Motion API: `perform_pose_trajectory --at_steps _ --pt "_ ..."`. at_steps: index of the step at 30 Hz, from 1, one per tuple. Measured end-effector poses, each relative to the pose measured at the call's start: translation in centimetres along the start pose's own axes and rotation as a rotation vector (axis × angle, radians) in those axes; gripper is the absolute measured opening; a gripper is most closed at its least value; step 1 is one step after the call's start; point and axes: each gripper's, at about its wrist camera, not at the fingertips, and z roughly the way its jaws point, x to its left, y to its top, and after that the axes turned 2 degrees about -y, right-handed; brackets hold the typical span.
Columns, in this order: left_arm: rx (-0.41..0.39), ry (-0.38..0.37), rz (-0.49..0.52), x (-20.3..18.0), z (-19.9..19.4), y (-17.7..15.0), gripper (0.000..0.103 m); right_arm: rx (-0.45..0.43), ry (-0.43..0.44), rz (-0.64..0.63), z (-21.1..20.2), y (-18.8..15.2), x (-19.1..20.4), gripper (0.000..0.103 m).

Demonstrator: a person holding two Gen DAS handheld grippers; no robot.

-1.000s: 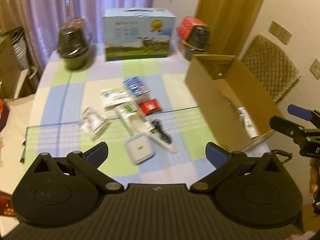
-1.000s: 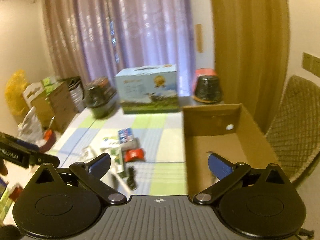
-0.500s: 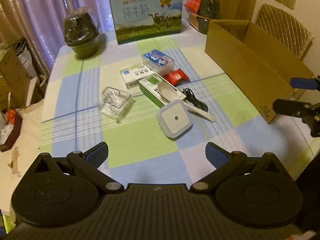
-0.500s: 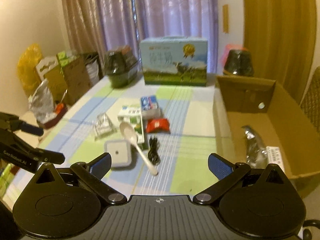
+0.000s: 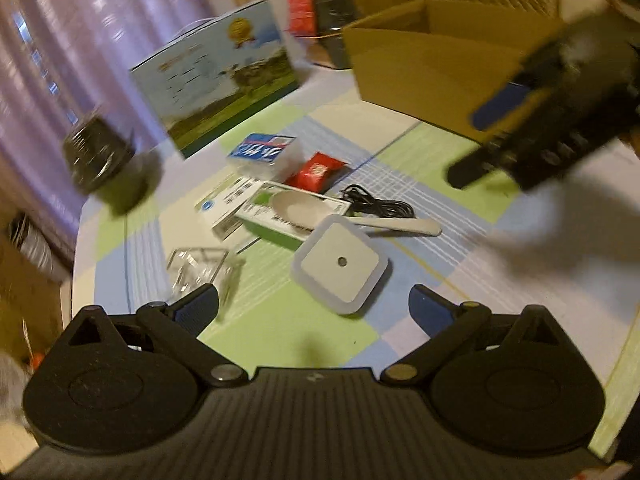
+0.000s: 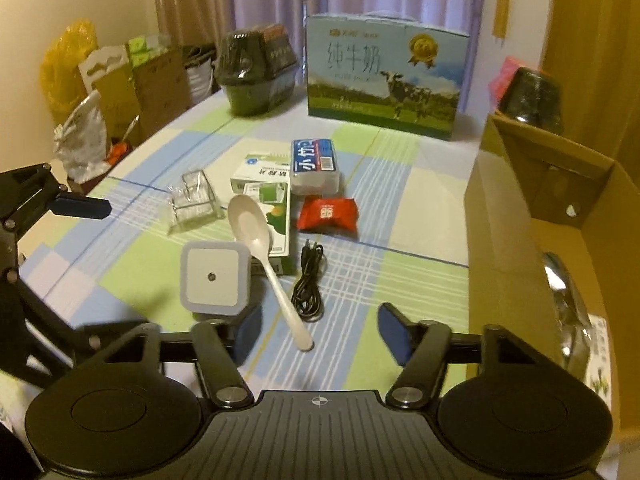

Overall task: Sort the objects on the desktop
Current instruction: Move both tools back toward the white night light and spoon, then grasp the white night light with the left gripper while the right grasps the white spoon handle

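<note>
Right gripper [image 6: 318,334] hangs low over a checked tablecloth [image 6: 400,236], jaws spread wide, nothing held; left gripper [image 5: 314,308] likewise wide apart and empty; just ahead lies a smooth white plastic spoon [image 6: 260,248], bowl resting on a green-and-white carton [image 6: 270,216]; a rounded square white night light [image 6: 214,276] touches its left; a coiled black cable [image 6: 308,284] lies right; a glossy red packet [image 6: 328,214] beyond; an open brown cardboard box [image 6: 504,240] stands along the right edge.
</note>
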Motion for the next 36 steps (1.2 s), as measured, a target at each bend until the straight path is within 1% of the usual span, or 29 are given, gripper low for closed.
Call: perform_pose_trajectory --at_steps 4,8,12,13,15,18,22,23,27,28,31,34,36 --pt "-0.005 -0.017 0.094 -0.3 1.5 0.3 0.098 -0.006 0.004 -0.059 1.7 0.9 0.1 0.054" --pt "-0.002 -0.041 0.127 0.1 3.0 0.5 0.094 0.012 0.045 -0.081 3.0 1.3 -0.1 0.051" --pt "0.001 -0.044 0.243 -0.3 3.8 0.2 0.092 0.058 0.067 -0.12 4.2 1.1 0.3 0.043" --pt "0.005 -0.046 0.269 -0.4 4.1 0.1 0.092 0.066 0.073 -0.133 4.5 1.0 0.4 0.043" --pt "0.013 -0.055 0.313 -0.7 4.8 0.1 0.088 0.081 0.089 -0.159 5.0 1.0 0.7 0.039" --pt "0.018 -0.072 0.352 -1.1 5.6 0.2 0.084 0.102 0.114 -0.178 5.9 1.1 1.0 0.034" --pt "0.035 -0.081 0.407 -1.8 6.8 0.2 0.08 0.125 0.118 -0.216 6.9 1.0 1.5 0.033" --pt "0.036 -0.081 0.422 -2.0 7.0 0.1 0.077 0.131 0.122 -0.22 7.2 1.0 1.6 0.033" --pt "0.045 -0.067 0.433 -2.1 8.0 0.0 0.068 0.152 0.142 -0.225 7.9 1.2 1.7 0.033" --pt "0.044 -0.064 0.431 -2.1 8.1 -0.1 0.064 0.153 0.146 -0.223 8.1 1.2 1.7 0.033" --pt "0.048 -0.061 0.419 -2.0 8.2 0.0 0.064 0.156 0.149 -0.222 8.6 1.6 1.8 0.031" --pt "0.073 -0.062 0.388 -1.7 7.7 -0.2 0.063 0.166 0.158 -0.225 9.1 1.8 2.0 0.025" --pt "0.089 -0.069 0.344 -1.2 7.3 -0.6 0.063 0.171 0.155 -0.235 9.4 1.8 2.2 0.02"
